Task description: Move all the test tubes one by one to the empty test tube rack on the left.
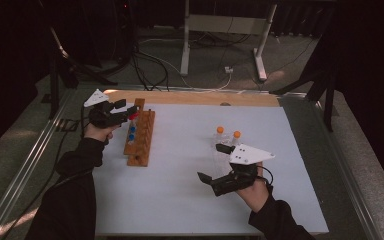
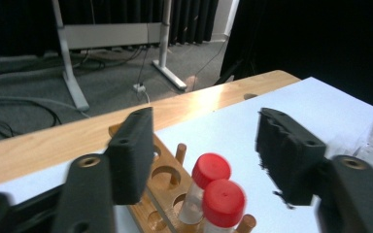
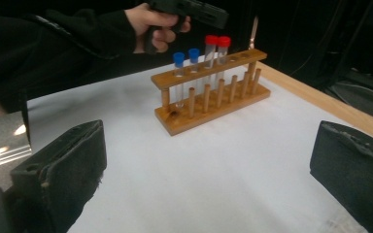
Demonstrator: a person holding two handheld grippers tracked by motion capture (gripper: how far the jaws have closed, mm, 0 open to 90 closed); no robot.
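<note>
A wooden tube rack [image 1: 140, 137] stands on the left of the white sheet [image 1: 180, 190]. It holds two blue-capped tubes [image 3: 178, 58] and two red-capped tubes [image 2: 211, 170] at its far end. My left gripper [image 1: 130, 112] hovers over that far end. Its jaws stand open [image 2: 209, 145] on either side of the red caps, and the pads do not touch them. My right gripper [image 1: 214, 162] is open over the middle right of the sheet, nothing between its jaws [image 3: 209, 184]. Two orange-capped tubes [image 1: 220, 130] sit just beyond it.
The wooden table edge [image 1: 190, 97] runs along the far side of the sheet. Beyond it are a white desk frame [image 1: 185, 45] and cables on the floor. Several rack holes [image 2: 165, 177] near the red tubes are empty.
</note>
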